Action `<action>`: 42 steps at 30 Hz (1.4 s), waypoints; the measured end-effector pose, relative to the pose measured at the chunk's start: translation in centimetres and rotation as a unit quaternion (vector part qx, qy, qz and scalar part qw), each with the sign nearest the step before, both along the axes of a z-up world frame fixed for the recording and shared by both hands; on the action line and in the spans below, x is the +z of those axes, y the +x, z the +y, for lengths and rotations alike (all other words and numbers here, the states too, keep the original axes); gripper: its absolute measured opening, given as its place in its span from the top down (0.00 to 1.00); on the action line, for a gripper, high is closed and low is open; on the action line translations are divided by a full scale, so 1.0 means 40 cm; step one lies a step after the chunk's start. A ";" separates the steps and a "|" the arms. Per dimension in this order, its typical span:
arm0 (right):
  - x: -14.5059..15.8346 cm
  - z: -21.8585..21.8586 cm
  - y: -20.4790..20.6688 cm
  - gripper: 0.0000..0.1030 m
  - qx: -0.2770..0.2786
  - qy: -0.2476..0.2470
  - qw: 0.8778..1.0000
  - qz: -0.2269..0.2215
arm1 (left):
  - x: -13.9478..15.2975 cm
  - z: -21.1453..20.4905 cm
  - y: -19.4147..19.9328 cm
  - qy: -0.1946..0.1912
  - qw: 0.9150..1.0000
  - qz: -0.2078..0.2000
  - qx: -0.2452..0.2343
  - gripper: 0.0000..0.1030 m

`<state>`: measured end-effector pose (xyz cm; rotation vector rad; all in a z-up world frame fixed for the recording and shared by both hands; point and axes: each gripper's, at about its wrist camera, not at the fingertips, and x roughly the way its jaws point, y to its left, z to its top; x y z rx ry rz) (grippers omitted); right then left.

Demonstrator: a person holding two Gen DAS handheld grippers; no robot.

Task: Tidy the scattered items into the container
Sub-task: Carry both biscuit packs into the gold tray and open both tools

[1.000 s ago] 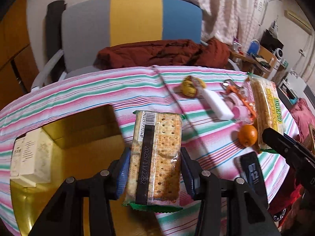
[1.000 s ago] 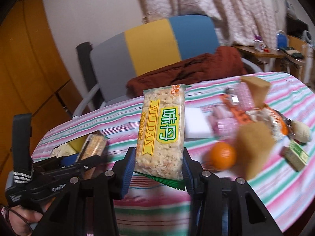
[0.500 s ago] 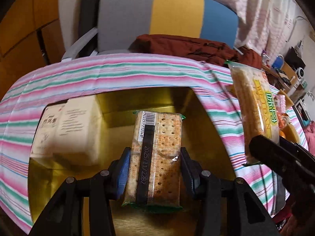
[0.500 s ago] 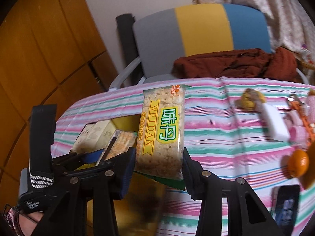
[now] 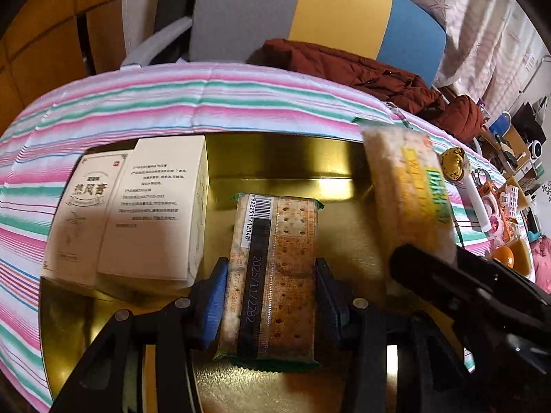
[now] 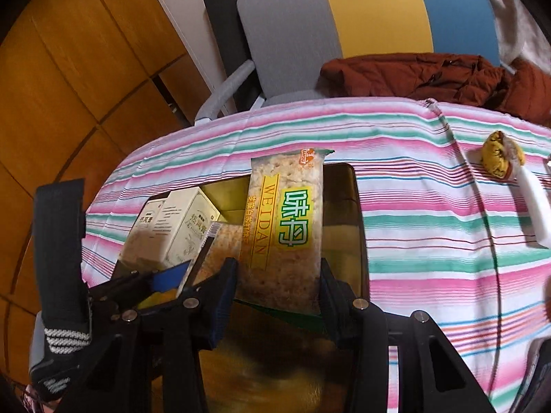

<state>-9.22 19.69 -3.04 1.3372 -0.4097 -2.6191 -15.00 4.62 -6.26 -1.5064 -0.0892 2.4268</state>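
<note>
carton (image 5: pixel 137 213) in tin (image 5: pixel 275 151) — left side, tin on tablecloth (image 5: pixel 172 103)

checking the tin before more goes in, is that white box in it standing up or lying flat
Lying flat. The white box rests on a broad face at the left end of the gold container, printed panels facing up.

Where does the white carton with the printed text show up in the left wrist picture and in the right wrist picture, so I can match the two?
Left wrist: the white carton is left of centre, inside the gold container, left of the held cracker pack.
Right wrist: the carton sits left of centre, beyond the other gripper, in the gold container's far left part.
Shared landmark: the grey, yellow and blue chair back behind the table.
</note>
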 end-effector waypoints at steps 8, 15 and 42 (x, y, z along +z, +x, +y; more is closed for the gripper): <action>-0.025 0.013 -0.052 0.50 -0.011 -0.037 0.999 -0.027 | -0.011 -0.028 0.025 0.016 1.000 -0.015 0.021 0.51; -0.010 0.003 -0.015 0.58 0.009 0.004 1.000 -0.030 | 0.003 -0.066 0.069 0.024 0.999 -0.035 0.024 0.52; -0.066 -0.041 -0.027 0.69 0.061 0.081 0.989 -0.108 | -0.011 -0.033 0.086 -0.068 0.995 -0.066 -0.016 0.65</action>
